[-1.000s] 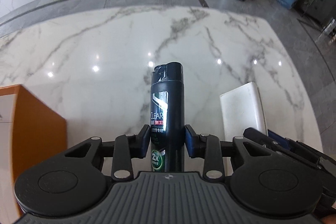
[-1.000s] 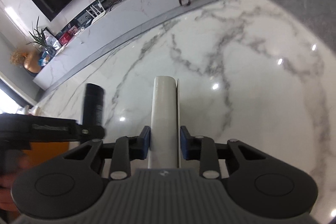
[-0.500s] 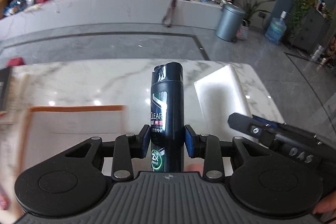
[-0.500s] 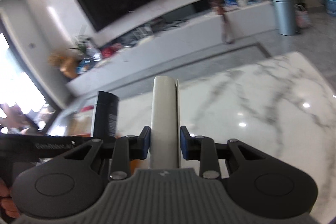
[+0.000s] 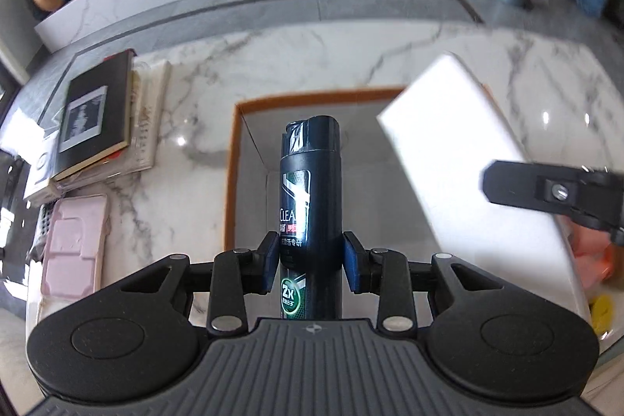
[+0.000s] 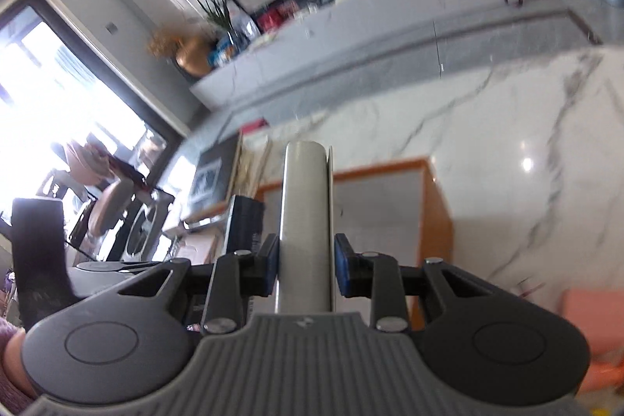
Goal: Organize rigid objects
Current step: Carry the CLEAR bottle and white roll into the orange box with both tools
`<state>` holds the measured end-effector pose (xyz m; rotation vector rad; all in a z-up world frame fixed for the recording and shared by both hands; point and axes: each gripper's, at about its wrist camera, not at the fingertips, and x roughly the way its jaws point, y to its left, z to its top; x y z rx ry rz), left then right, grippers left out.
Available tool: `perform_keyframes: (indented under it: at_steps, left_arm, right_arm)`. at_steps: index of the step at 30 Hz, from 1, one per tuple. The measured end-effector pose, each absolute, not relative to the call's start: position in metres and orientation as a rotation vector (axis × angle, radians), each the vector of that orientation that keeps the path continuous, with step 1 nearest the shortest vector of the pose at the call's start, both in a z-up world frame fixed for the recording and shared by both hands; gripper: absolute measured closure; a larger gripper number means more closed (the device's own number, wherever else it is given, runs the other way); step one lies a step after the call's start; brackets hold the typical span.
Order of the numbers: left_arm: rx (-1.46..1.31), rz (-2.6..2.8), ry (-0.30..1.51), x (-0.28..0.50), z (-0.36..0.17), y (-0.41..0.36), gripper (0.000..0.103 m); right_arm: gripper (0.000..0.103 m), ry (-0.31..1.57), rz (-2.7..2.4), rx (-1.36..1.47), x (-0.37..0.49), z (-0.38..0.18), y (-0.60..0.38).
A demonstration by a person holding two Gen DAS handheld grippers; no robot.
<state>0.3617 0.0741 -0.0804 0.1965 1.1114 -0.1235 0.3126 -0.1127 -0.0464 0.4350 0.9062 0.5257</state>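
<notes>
At the far left of the left wrist view a stack of books lies on the marble table, the top one dark-covered, and a pale pink molded tray sits nearer the camera just beside the stack. Toward the middle stands an orange-rimmed box with a white inside, open at the top. The left gripper is clamped on a dark shampoo bottle: the blue pads press its lower body from both sides, the bottle stands straight between the fingers with its cap pointing away from the camera, held in the air in front of the box opening. To the right, a flat white box hangs tilted over the right side of the orange-rimmed box, and a black finger of the other tool crosses it at the right edge. In the right wrist view the right gripper is closed on that flat white box, seen edge-on as a grey-white slab rising between the blue pads, which grip its two broad faces. Behind it lies the orange-rimmed box, with the shampoo bottle just left of the slab.
</notes>
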Motion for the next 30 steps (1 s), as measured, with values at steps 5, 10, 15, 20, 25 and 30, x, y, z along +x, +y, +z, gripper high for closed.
perform_keyframes:
  at_steps: [5,10,15,20,25,30]
  left_arm:
    - [0.274,-0.137,1.143,0.37,-0.11,0.067,0.065]
    - [0.355,-0.134,1.143,0.366,-0.128,0.066,0.065]
    - [0.443,-0.084,1.12,0.373,-0.135,0.059,0.072]
    - [0.458,-0.056,1.123,0.381,-0.132,0.062,0.073]
    - [0.329,-0.114,1.098,0.371,-0.115,0.085,0.068]
    - [0.125,-0.127,0.971,0.344,-0.079,0.121,0.063]
  right_arm:
    - [0.073,0.962,0.472,0.365,0.334,-0.075,-0.083]
    - [0.073,1.021,0.453,0.347,0.354,-0.098,-0.068]
    - [0.073,1.038,0.426,0.301,0.362,-0.113,-0.057]
    - [0.073,1.042,0.421,0.288,0.368,-0.122,-0.049]
    - [0.073,1.046,0.407,0.278,0.367,-0.123,-0.047]
    - [0.073,1.037,0.374,0.198,0.362,-0.119,-0.041]
